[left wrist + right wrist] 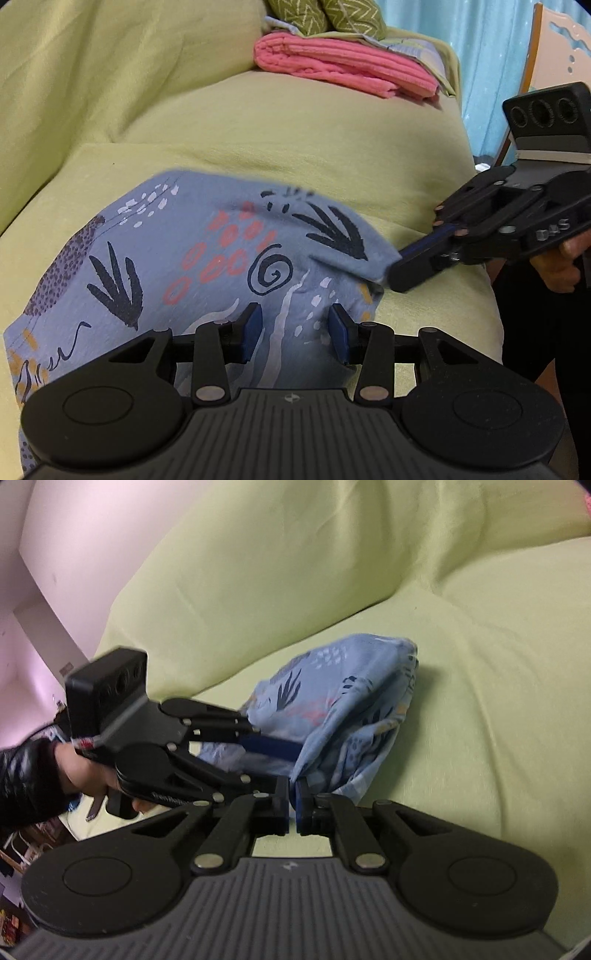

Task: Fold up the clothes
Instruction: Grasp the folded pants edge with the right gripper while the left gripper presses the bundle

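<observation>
With jaws pinched tight on a corner of the blue cloth (332, 709), right gripper (293, 805) tugging it up off the green sofa (480, 664), likely to start a fold. Left gripper (293, 328) spread apart over the near edge, gripping nothing yet. Soft and bunched, with dark leaves, pink rings and a swirl printed on it.
</observation>
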A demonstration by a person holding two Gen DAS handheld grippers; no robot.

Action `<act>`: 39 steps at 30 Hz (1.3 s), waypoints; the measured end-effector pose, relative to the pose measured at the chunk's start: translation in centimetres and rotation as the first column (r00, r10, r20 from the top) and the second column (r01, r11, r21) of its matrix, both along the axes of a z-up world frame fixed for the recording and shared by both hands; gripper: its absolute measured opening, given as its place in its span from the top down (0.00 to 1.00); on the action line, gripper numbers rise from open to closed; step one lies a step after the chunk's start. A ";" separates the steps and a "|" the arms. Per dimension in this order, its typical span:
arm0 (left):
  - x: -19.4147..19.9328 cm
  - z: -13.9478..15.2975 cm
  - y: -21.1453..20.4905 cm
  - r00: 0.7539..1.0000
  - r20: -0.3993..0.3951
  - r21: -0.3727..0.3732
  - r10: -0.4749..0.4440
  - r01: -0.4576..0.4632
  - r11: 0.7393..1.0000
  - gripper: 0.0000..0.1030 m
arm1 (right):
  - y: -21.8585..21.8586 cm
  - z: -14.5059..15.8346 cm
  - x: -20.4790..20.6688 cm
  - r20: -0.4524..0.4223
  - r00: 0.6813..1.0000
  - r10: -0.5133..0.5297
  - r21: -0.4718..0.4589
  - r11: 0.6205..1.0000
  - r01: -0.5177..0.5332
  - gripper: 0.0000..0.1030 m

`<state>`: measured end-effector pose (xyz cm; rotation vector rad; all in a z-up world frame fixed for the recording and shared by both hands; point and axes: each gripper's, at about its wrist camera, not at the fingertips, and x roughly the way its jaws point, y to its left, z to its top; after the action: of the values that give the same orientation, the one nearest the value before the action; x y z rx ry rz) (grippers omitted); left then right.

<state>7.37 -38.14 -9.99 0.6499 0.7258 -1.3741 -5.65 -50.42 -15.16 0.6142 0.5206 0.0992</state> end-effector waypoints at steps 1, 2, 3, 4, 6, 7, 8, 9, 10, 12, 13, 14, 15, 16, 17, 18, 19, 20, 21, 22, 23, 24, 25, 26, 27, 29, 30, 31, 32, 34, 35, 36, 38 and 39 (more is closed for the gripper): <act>-0.1 0.1 -0.2 1.000 0.006 0.002 -0.004 0.004 1.000 0.59 | -0.4 -0.3 0.0 -0.010 1.000 -0.017 0.009 1.000 0.017 0.96; -0.1 0.2 -0.2 1.000 0.009 0.003 -0.006 0.006 1.000 0.58 | -0.9 -0.6 -0.2 -0.009 1.000 -0.029 0.049 0.998 0.029 0.96; -0.1 0.3 -0.1 1.000 0.007 0.003 -0.006 0.006 1.000 0.58 | -1.6 -0.8 -0.3 -0.006 0.999 -0.040 0.096 0.995 0.041 0.94; 0.0 0.4 -0.1 1.000 0.000 0.000 -0.004 0.004 1.000 0.58 | -2.2 -0.9 -0.6 -0.001 0.998 -0.062 0.131 0.989 0.062 0.93; 0.3 0.5 -0.1 1.000 -0.020 -0.007 0.002 -0.002 1.000 0.58 | -3.4 -1.2 -1.1 0.007 0.994 -0.112 0.200 0.974 0.109 0.84; 0.4 0.6 0.0 1.000 -0.028 -0.012 0.003 -0.003 1.000 0.58 | -4.1 -1.4 -1.4 0.007 0.990 -0.138 0.238 0.962 0.132 0.79; 0.5 0.7 0.0 0.999 -0.033 -0.018 0.003 -0.004 1.000 0.58 | -4.8 -1.7 -1.5 0.001 0.987 -0.163 0.266 0.951 0.157 0.75; 0.7 0.9 0.0 0.999 -0.039 -0.024 0.003 -0.004 1.000 0.58 | -5.2 -1.9 -1.3 -0.010 0.986 -0.166 0.272 0.949 0.162 0.74; 0.9 1.2 0.1 0.999 -0.043 -0.037 0.003 -0.005 0.999 0.58 | -5.6 -2.1 -1.0 -0.020 0.986 -0.163 0.275 0.948 0.162 0.75; 1.5 2.0 0.3 0.998 -0.054 -0.082 0.010 -0.015 0.997 0.58 | -6.2 -2.3 -0.4 -0.035 0.988 -0.149 0.276 0.949 0.153 0.75; 1.9 2.4 0.3 0.998 -0.067 -0.105 0.018 -0.025 0.994 0.57 | -6.4 -2.3 -0.2 -0.037 0.989 -0.144 0.266 0.953 0.149 0.75; 2.4 2.7 0.2 0.997 -0.079 -0.121 0.028 -0.038 0.992 0.56 | -6.6 -2.2 0.0 -0.039 0.989 -0.141 0.253 0.956 0.146 0.75; 2.8 2.8 -0.1 0.996 -0.077 -0.123 0.034 -0.043 0.991 0.56 | -6.9 -2.2 0.2 -0.049 0.989 -0.136 0.237 0.961 0.144 0.75; 3.0 2.7 -0.5 0.997 -0.067 -0.115 0.033 -0.040 0.993 0.56 | -7.2 -2.2 0.4 -0.060 0.990 -0.132 0.220 0.965 0.142 0.75; 3.2 2.6 -0.9 0.998 -0.056 -0.107 0.031 -0.037 0.994 0.56 | -7.3 -2.3 0.7 -0.078 0.989 -0.122 0.205 0.969 0.136 0.75; 3.5 2.5 -1.2 0.998 -0.046 -0.099 0.030 -0.035 0.995 0.56 | -7.4 -2.5 1.0 -0.098 0.989 -0.112 0.190 0.973 0.129 0.75; 3.5 2.4 -1.6 0.999 -0.036 -0.088 0.023 -0.026 0.996 0.56 | -7.5 -2.5 1.2 -0.095 0.992 -0.082 0.198 0.975 0.099 0.75; 3.5 2.2 -2.0 1.000 -0.028 -0.076 0.010 -0.012 0.997 0.56 | -7.6 -2.6 1.3 -0.086 0.995 -0.047 0.210 0.976 0.064 0.75; 3.5 1.9 -2.4 1.000 -0.019 -0.063 -0.003 0.002 0.998 0.56 | -7.7 -2.6 1.5 -0.077 0.997 -0.012 0.223 0.974 0.029 0.75; 3.4 1.7 -2.7 1.000 -0.008 -0.050 -0.016 0.016 0.999 0.55 | -7.5 -2.5 1.6 -0.056 0.998 0.022 0.236 0.972 -0.008 0.75; 3.3 1.4 -3.0 1.000 0.007 -0.036 -0.029 0.029 0.999 0.54 | -7.2 -2.2 1.8 -0.040 0.998 0.049 0.227 0.973 -0.039 0.75; 3.2 1.1 -3.3 0.999 0.023 -0.026 -0.039 0.040 0.999 0.54 | -6.8 -2.0 1.9 -0.026 0.997 0.075 0.213 0.975 -0.068 0.73; 3.0 0.8 -3.4 0.998 0.034 -0.019 -0.048 0.049 0.999 0.53 | -6.3 -1.7 2.0 -0.024 0.995 0.093 0.173 0.981 -0.087 0.71; 3.0 0.6 -3.4 0.998 0.041 -0.016 -0.052 0.053 0.998 0.53 | -5.9 -1.5 2.2 -0.030 0.994 0.104 0.127 0.987 -0.100 0.67; 2.9 0.4 -3.4 0.998 0.045 -0.016 -0.054 0.054 0.998 0.52 | -5.4 -1.3 2.4 -0.037 0.992 0.117 0.083 0.990 -0.114 0.67; 2.9 0.3 -3.2 0.998 0.043 -0.021 -0.051 0.052 0.998 0.52 | -5.0 -1.2 2.8 -0.040 0.990 0.136 0.042 0.990 -0.135 0.67; 3.0 0.2 -3.1 0.998 0.041 -0.024 -0.050 0.051 0.998 0.52 | -5.0 -1.1 3.0 -0.035 0.989 0.143 0.032 0.989 -0.142 0.67; 3.0 0.2 -3.1 0.998 0.039 -0.025 -0.049 0.050 0.998 0.52 | -5.0 -1.0 3.2 -0.028 0.988 0.150 0.023 0.989 -0.149 0.67; 3.0 0.2 -3.2 0.998 0.039 -0.026 -0.049 0.050 0.998 0.51 | -5.0 -0.9 3.3 -0.021 0.988 0.156 0.014 0.988 -0.156 0.67; 3.0 0.1 -3.2 0.998 0.040 -0.025 -0.050 0.051 0.998 0.51 | -5.2 -0.8 3.8 -0.012 0.985 0.171 0.000 0.985 -0.171 0.74; 2.9 0.1 -3.2 0.998 0.043 -0.025 -0.052 0.054 0.998 0.51 | -5.3 -0.7 4.3 -0.015 0.983 0.186 0.008 0.983 -0.185 0.89; 2.9 0.1 -3.2 0.998 0.043 -0.024 -0.054 0.055 0.998 0.51 | -5.6 -0.7 4.3 -0.019 0.981 0.192 0.029 0.981 -0.192 0.91; 3.0 0.1 -3.2 0.998 0.042 -0.024 -0.056 0.057 0.998 0.50 | -6.7 -0.8 4.2 -0.035 0.980 0.198 0.111 0.975 -0.193 0.93; 3.0 0.0 -3.2 0.997 0.042 -0.025 -0.058 0.059 0.998 0.50 | -7.7 -1.1 3.9 -0.042 0.982 0.182 0.175 0.969 -0.173 0.97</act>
<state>10.33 -41.30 -10.00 0.6812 0.6592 -1.4173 -1.71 -58.16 -16.28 0.7387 0.6272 0.2989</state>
